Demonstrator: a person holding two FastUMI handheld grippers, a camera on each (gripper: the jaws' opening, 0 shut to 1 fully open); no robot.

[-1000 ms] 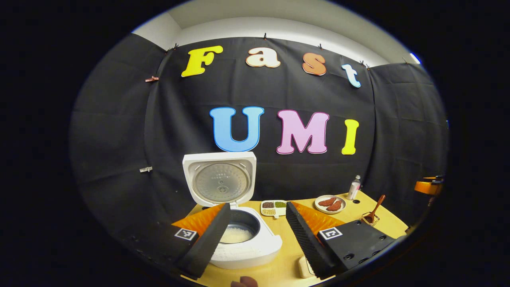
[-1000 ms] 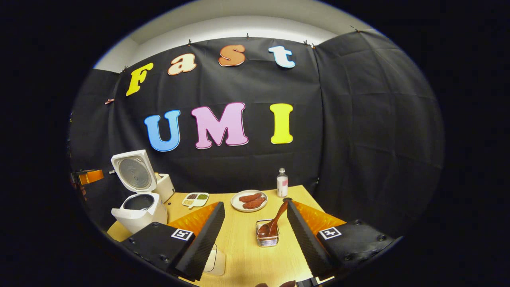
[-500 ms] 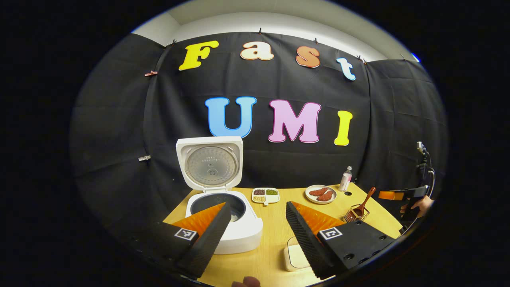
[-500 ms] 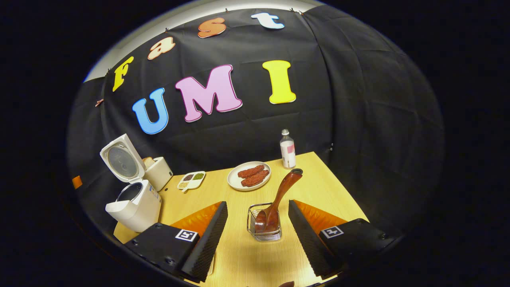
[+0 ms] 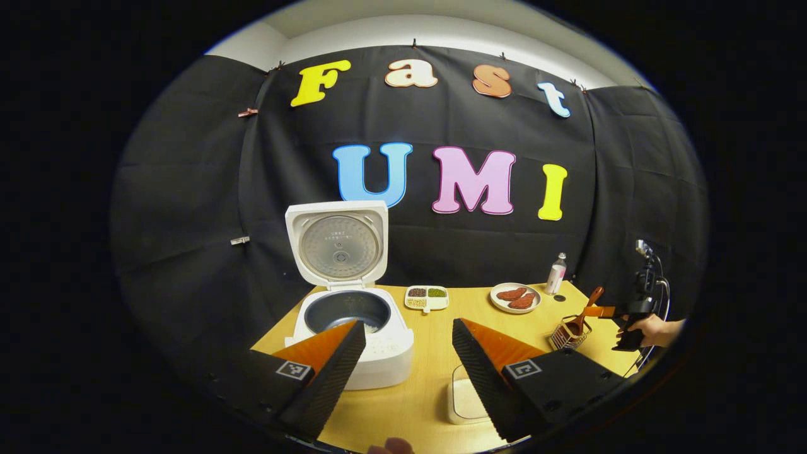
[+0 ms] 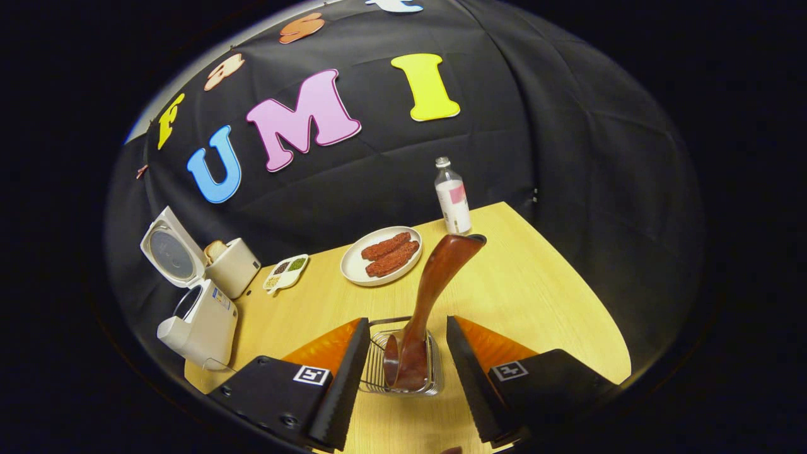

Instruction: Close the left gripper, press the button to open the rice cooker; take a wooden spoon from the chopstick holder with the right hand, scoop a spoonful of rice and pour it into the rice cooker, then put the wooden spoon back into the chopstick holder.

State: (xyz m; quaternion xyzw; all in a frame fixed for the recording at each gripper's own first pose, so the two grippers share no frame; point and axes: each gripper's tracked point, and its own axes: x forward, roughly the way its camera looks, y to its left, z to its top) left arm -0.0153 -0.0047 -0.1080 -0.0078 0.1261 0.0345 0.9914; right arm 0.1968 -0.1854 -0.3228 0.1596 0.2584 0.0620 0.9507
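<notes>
Rice cooker point(image 5: 353, 328), lid raised, beyond the left finger of the released left gripper point(image 5: 403, 366). Wooden spoon point(image 6: 425, 302) standing tilted in the chopstick holder point(image 6: 403, 362), between the spread, non-touching fingers of the right gripper point(image 6: 403, 372).

The worktop point(image 6: 523, 284) is a light wood board set against the black cloth wall. The white rice cooker point(image 5: 353, 340) stands on it with its lid up and serves as the landmark. Just behind the cooker sits a white toaster point(image 6: 232, 268). To the right of the cooker lies a small divided dish point(image 5: 427, 297) with 3 kinds of grains. Farther right of the cooker is a white plate point(image 6: 380, 255) with 2 reddish pieces, then a small bottle point(image 6: 452, 197). Well to the cooker's right, nearer the front edge, stands the wire chopstick holder point(image 6: 403, 362). In front of the cooker, to its right, lies a shallow white container point(image 5: 465, 400).
</notes>
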